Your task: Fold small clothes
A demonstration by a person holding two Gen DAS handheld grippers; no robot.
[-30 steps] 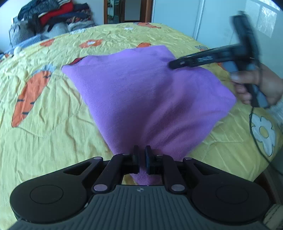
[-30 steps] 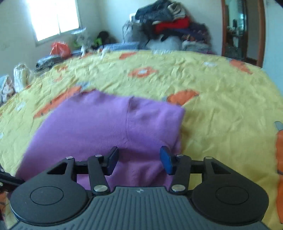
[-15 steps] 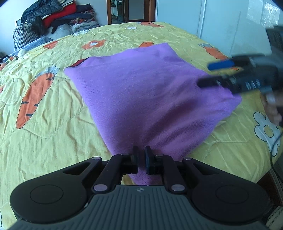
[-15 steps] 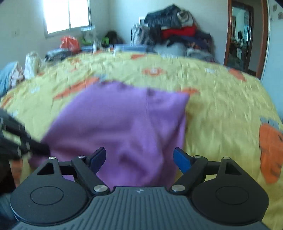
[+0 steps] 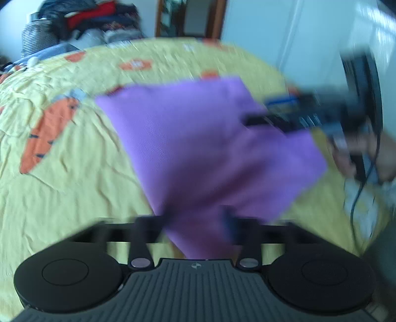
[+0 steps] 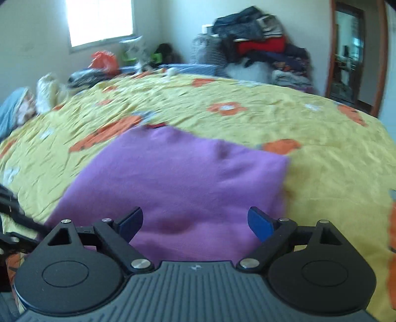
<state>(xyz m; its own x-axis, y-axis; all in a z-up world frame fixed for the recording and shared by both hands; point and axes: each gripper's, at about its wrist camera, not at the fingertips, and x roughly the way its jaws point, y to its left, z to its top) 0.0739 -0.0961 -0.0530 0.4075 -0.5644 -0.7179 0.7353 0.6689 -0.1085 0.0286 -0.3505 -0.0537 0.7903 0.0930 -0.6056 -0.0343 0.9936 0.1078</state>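
A purple garment (image 5: 203,138) lies folded on the yellow bedspread (image 5: 61,188); it also shows in the right wrist view (image 6: 188,183). My left gripper (image 5: 195,223) is open, its jaws spread either side of the garment's near corner; the view is blurred. My right gripper (image 6: 195,220) is open and empty just above the garment's near edge. It also shows in the left wrist view (image 5: 284,111) at the garment's right side, held by a hand.
The bedspread (image 6: 321,153) has orange carrot and flower prints. A pile of clothes (image 6: 259,49) stands at the far end of the bed, with bags (image 6: 104,59) beside it. A door frame (image 6: 356,54) is at the right and a window (image 6: 99,19) at the left.
My left gripper has opened and let go of the garment's corner. My right gripper has opened wider and hovers over the garment's right side.
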